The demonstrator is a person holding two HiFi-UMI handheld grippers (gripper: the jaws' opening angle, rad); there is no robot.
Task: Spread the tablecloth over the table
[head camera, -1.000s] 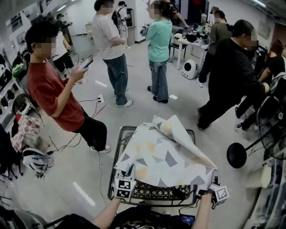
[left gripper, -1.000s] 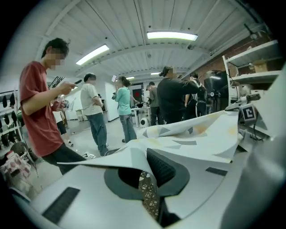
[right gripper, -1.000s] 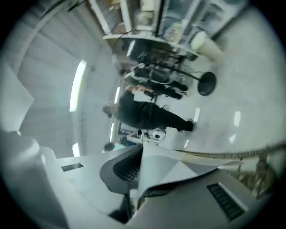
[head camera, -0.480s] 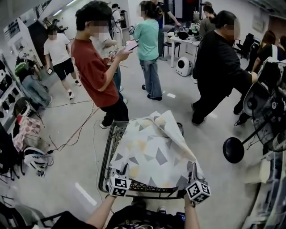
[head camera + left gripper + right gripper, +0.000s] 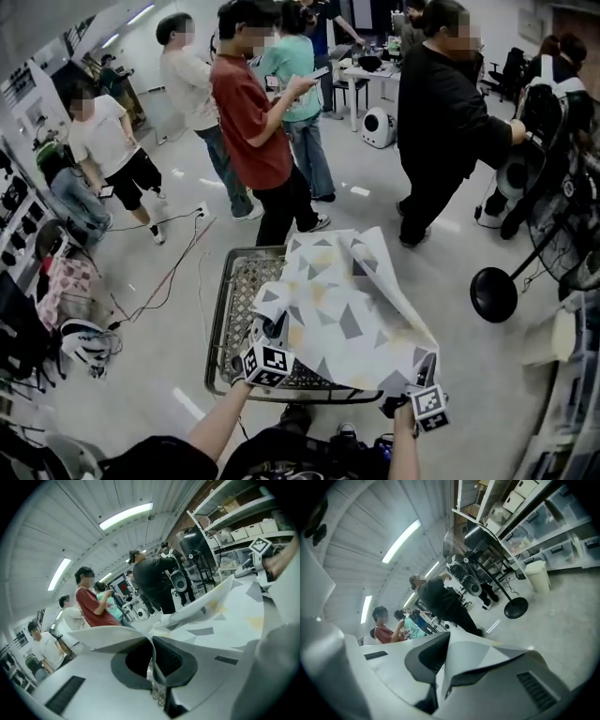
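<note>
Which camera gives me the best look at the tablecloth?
The head view: the whole tablecloth shows, draped over the mesh table, far corner folded back. The left gripper view sees it edge-on; the right gripper view only a pinched fold.

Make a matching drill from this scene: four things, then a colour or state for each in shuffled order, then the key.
Things
1. tablecloth
2. mesh table
3. left gripper
4. round stand base

Colour or state
A. black, on the floor to the right of the table
B. shut on the cloth's near edge
C. partly bare along its left side
D. pale, with grey and yellow triangles

Pairs: 1-D, 2-C, 3-B, 4-A
</note>
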